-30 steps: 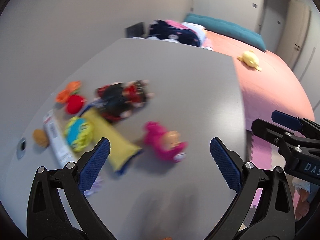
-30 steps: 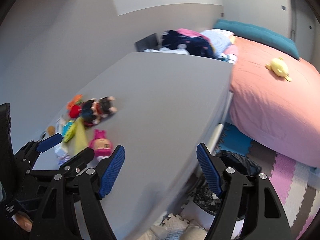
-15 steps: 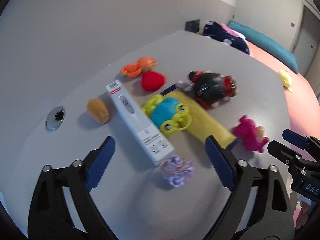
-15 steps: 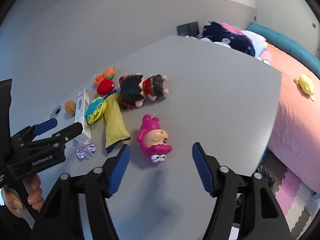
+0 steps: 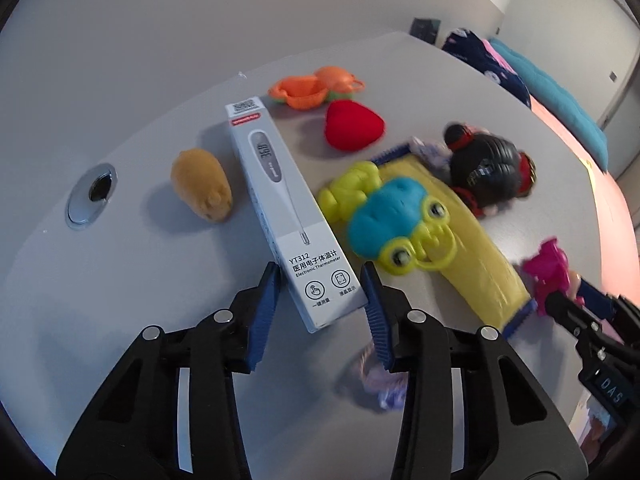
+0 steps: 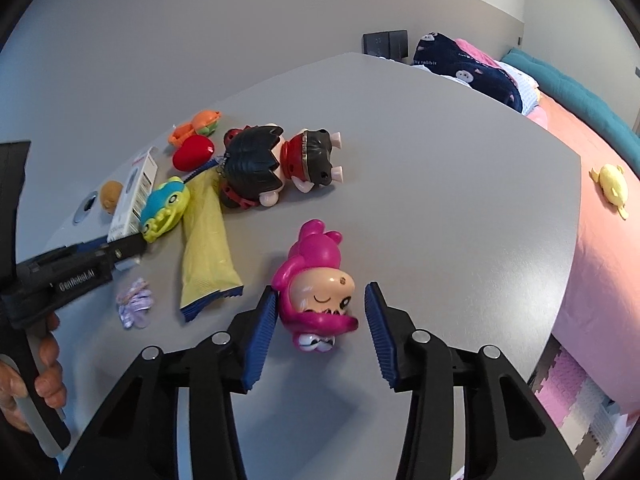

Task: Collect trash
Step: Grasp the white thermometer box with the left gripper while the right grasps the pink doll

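Nothing collected yet; my left gripper (image 5: 320, 288) fingers, just closing, straddle the thermometer box (image 5: 280, 208); right gripper (image 6: 320, 304) likewise narrowing around the pink doll (image 6: 316, 280); wrapper (image 6: 206, 240) at 10 o'clock remains on counter (image 6: 440, 200).

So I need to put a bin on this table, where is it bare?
The far half of the table, from the black-haired doll and pink doll to the bed-side edge, is bare. It is crowded on the wall side, around the thermometer box and yellow wrapper.

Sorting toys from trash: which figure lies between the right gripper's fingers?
The pink doll, lying between the right gripper; the black-haired doll lies farther back.
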`<state>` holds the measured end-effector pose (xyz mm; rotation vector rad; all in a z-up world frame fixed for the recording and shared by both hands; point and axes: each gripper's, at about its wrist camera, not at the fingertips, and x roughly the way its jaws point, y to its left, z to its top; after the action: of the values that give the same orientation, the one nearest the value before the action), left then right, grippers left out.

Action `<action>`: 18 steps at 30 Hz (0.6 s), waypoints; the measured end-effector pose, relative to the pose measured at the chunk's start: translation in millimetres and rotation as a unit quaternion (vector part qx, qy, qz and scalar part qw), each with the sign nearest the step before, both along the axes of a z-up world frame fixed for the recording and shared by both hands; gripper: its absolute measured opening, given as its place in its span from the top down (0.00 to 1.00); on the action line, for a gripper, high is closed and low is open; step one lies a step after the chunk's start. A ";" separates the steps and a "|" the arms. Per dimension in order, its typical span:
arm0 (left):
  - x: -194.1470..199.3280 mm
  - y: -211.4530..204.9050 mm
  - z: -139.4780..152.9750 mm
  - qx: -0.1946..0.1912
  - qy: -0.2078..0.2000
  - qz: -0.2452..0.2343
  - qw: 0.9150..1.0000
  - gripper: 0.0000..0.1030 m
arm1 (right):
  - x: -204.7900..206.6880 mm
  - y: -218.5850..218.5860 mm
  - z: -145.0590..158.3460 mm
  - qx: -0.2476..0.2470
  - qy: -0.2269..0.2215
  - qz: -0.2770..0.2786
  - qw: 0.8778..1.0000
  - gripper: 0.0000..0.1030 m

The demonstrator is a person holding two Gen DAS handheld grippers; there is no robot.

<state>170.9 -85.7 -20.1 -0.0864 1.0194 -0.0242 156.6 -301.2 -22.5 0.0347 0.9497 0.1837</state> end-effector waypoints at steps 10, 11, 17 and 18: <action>22.2 13.3 -2.1 -0.005 -0.020 0.017 1.000 0.68 | 9.9 8.5 -11.0 -0.023 -0.004 0.009 1.000 0.60; 22.5 16.2 -2.4 -0.008 -0.026 0.021 0.999 0.69 | 9.8 7.7 -10.9 -0.018 -0.003 0.009 1.000 0.60; 9.8 25.4 10.0 0.003 -0.066 0.032 0.997 0.73 | 5.1 2.2 -3.0 0.006 -0.009 0.008 1.000 0.61; 7.9 25.8 14.8 0.005 -0.073 0.033 0.997 0.73 | 5.4 0.8 -0.9 0.010 -0.011 0.007 1.000 0.61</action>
<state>178.8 -59.9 -5.2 -0.1080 0.8697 0.0341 162.1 -300.3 -23.4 0.0447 0.9272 0.2065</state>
